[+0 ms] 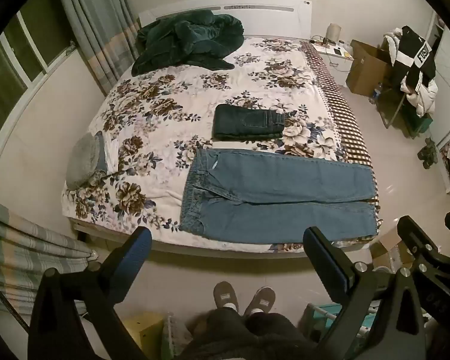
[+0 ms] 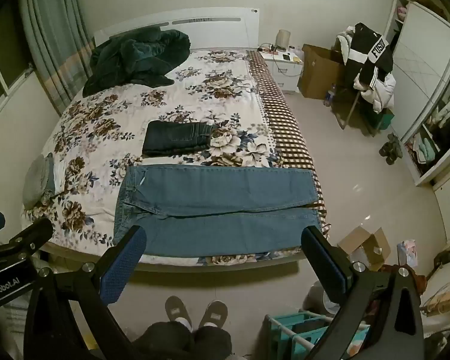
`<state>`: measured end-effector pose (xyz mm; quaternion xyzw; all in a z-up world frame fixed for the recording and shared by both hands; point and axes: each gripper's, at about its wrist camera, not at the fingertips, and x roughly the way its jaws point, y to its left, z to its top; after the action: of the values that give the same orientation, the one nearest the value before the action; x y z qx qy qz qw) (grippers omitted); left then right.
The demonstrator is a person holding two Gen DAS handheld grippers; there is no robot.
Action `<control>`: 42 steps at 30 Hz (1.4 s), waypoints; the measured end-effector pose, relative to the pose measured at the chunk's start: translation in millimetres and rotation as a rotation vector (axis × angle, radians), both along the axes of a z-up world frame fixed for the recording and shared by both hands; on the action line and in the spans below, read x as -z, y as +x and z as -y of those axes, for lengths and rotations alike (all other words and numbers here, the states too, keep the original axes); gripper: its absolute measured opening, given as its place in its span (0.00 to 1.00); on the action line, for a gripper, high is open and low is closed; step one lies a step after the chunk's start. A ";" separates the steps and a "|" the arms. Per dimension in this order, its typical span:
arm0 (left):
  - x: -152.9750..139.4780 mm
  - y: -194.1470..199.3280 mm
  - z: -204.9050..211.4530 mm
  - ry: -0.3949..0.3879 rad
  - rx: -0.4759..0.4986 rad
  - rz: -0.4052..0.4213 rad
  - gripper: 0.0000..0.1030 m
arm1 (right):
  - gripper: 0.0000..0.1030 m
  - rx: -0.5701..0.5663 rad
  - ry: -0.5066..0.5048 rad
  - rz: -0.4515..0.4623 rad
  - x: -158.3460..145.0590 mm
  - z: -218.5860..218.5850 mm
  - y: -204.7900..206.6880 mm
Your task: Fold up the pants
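Left gripper (image 1: 227, 241), right gripper (image 2: 223, 241): blue textured pads spread wide, nothing held. Light denim jeans (image 1: 273, 193) flat along near bed edge, hems overhanging. Beyond, folded dark jeans (image 1: 247, 123) on floral quilt (image 1: 153, 102). Far: rumpled green plush blanket (image 1: 189, 40), shape unclear.

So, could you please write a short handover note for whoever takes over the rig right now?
Left gripper: open, empty, held back from the bed's near edge.
Right gripper: open, empty, also short of the bed.
Light jeans: flat along the near edge of the bed, waist to the left, legs side by side.
Dark jeans: folded, lying behind them.
Done: dark pair.
Left: fold the light pair.
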<state>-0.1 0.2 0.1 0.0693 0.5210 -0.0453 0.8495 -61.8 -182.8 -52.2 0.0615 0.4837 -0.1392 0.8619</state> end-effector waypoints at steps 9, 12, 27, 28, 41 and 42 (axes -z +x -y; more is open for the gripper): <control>-3.0 0.8 -3.5 0.007 -0.011 0.006 1.00 | 1.00 -0.002 -0.001 0.000 -2.6 -2.1 -4.5; -15.2 -2.2 -7.1 0.004 -0.017 0.001 1.00 | 1.00 -0.007 0.001 -0.001 -1.9 -1.9 -5.8; -7.6 -13.3 -18.7 -0.008 -0.024 0.008 1.00 | 1.00 -0.024 0.000 -0.004 -16.1 -26.3 -17.7; -7.4 -12.6 -18.7 -0.009 -0.024 0.007 1.00 | 1.00 -0.024 0.000 -0.004 -15.5 -26.3 -18.1; -6.9 -16.6 -23.9 -0.012 -0.025 0.005 1.00 | 1.00 -0.025 0.002 -0.005 -10.9 -28.5 -21.6; -5.9 -16.1 -22.2 -0.010 -0.026 0.007 1.00 | 1.00 -0.025 0.002 -0.005 -11.0 -29.0 -21.9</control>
<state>-16.1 22.4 6.1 0.0583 0.5188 -0.0369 0.8521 -83.7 -153.8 -41.2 0.0560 0.4869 -0.1278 0.8622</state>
